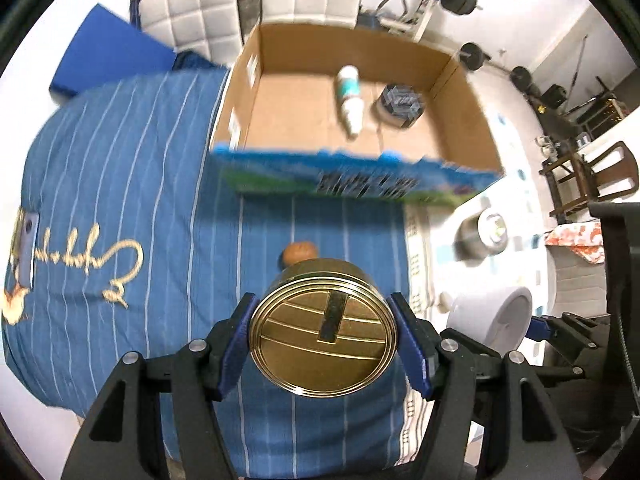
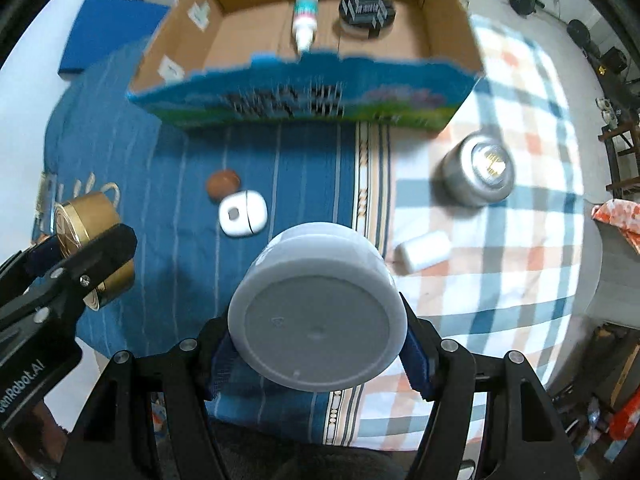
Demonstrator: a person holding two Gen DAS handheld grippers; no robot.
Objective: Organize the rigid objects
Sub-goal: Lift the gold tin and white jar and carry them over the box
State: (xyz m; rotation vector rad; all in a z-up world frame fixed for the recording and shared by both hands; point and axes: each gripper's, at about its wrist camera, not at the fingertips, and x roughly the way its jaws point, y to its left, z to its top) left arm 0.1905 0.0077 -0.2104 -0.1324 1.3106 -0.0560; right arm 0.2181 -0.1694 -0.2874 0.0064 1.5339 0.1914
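My left gripper is shut on a round gold tin with a slot in its lid, held above the blue striped cloth. The same gold tin shows at the left of the right wrist view. My right gripper is shut on a white round jar, its flat base facing the camera. Beyond both stands an open cardboard box holding a white bottle and a black round object.
On the cloth lie a brown egg-like object, a white case, a small white cylinder and a silver tin. A blue flat board lies beyond the bed's left corner. Chairs and weights stand behind.
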